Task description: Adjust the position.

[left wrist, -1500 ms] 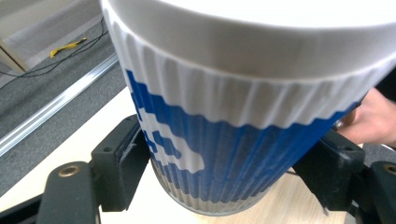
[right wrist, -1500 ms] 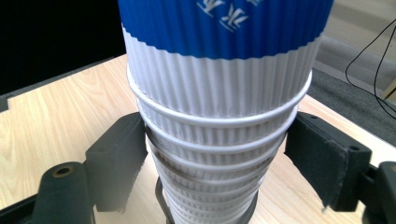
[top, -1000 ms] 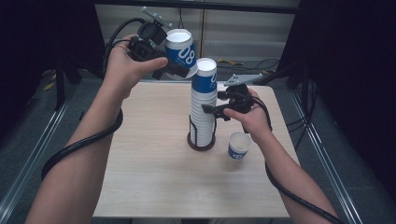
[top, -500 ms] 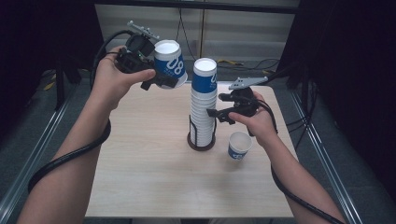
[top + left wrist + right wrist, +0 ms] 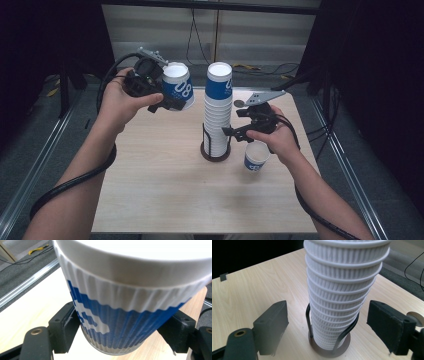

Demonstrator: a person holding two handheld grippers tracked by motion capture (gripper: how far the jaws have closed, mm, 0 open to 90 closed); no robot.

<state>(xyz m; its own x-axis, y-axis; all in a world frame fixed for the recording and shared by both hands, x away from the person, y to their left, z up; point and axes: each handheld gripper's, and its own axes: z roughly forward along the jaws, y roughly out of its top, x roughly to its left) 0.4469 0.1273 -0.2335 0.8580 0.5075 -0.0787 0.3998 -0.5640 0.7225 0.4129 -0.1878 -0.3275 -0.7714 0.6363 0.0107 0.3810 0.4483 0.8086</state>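
My left gripper (image 5: 173, 100) is shut on a blue-and-white ribbed paper cup (image 5: 178, 86), held in the air to the left of the stack's top. In the left gripper view its pads (image 5: 65, 330) press both sides of the cup (image 5: 125, 315). A tall stack of the same cups (image 5: 217, 107) stands in a black wire holder (image 5: 216, 151) mid-table. My right gripper (image 5: 231, 131) sits at the stack's right, low down. Its jaws have just been opening; the stack (image 5: 342, 290) stands between the fingers (image 5: 272, 325) untouched.
A single cup (image 5: 257, 156) stands upright on the wooden table (image 5: 150, 175), right of the holder and under my right hand. Cables trail from both grippers. Metal rails run along both table sides, and dark floor lies beyond.
The left hand has carried its cup down and to the left, away from the top of the stack. The right gripper's jaws have spread wider beside the stack.
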